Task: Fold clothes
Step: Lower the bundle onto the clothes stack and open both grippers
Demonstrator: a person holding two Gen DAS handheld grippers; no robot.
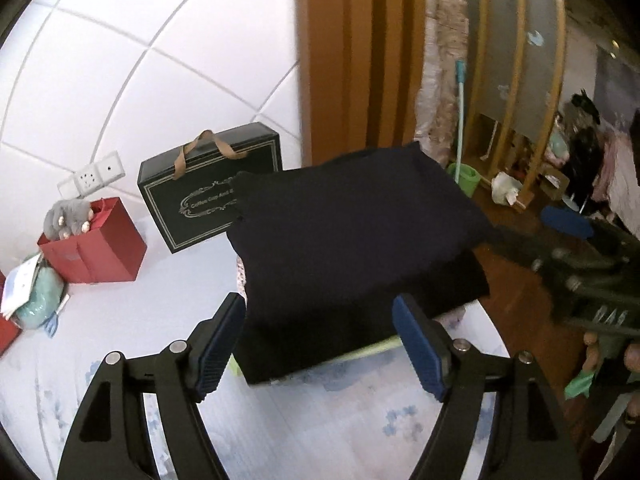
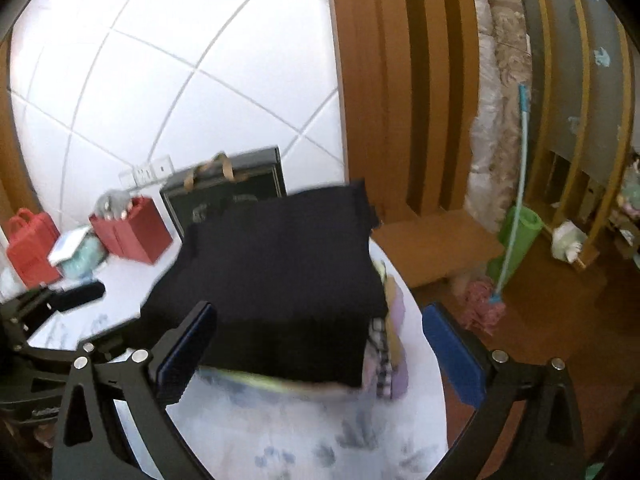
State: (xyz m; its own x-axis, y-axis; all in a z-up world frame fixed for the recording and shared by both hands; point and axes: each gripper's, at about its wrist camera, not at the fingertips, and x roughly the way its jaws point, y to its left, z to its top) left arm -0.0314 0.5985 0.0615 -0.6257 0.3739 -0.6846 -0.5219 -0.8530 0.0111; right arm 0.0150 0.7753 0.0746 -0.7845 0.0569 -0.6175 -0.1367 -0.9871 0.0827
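Note:
A folded dark navy garment lies on top of a stack of folded clothes on the white flowered table. My left gripper is open and empty, its blue pads at the garment's near edge. My right gripper is open and empty, its fingers either side of the same garment. Lighter folded clothes show under the dark one at the stack's right side. The other gripper shows at the left of the right wrist view and at the right of the left wrist view.
A black gift box, a red paper bag with a grey plush toy and a teal item stand at the table's back by the tiled wall. A mop, green bucket and wooden shelves are to the right.

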